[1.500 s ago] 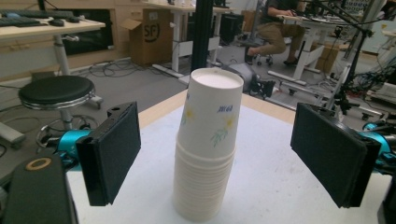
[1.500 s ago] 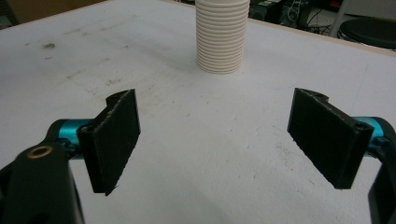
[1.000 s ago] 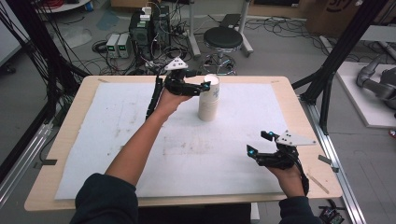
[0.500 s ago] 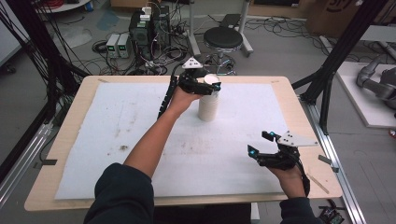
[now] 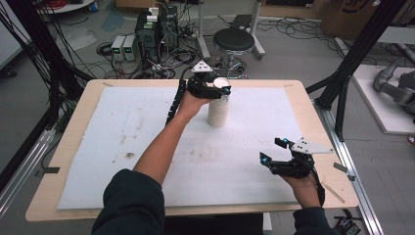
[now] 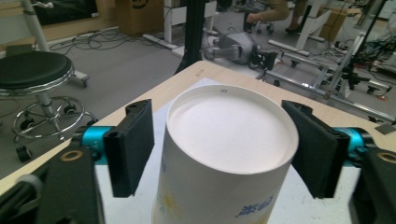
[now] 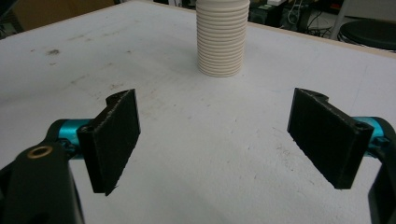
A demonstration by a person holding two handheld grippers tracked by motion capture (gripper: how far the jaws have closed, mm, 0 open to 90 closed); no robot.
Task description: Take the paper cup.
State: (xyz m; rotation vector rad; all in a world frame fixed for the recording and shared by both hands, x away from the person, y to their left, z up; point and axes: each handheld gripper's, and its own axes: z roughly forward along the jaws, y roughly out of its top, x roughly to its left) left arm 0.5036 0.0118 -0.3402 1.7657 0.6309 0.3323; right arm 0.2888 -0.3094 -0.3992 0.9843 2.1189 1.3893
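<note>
The left arm is stretched far forward over the table, and the left gripper [image 5: 214,88] is held at the end of it, pointing toward the right. Its jaws have just been closing, with something between them, though a small gap is seen on each side and nothing is squeezed. The right gripper [image 5: 274,151] is held low near the right edge by the right hand [image 5: 299,177], and its jaws are spread wide.
</note>
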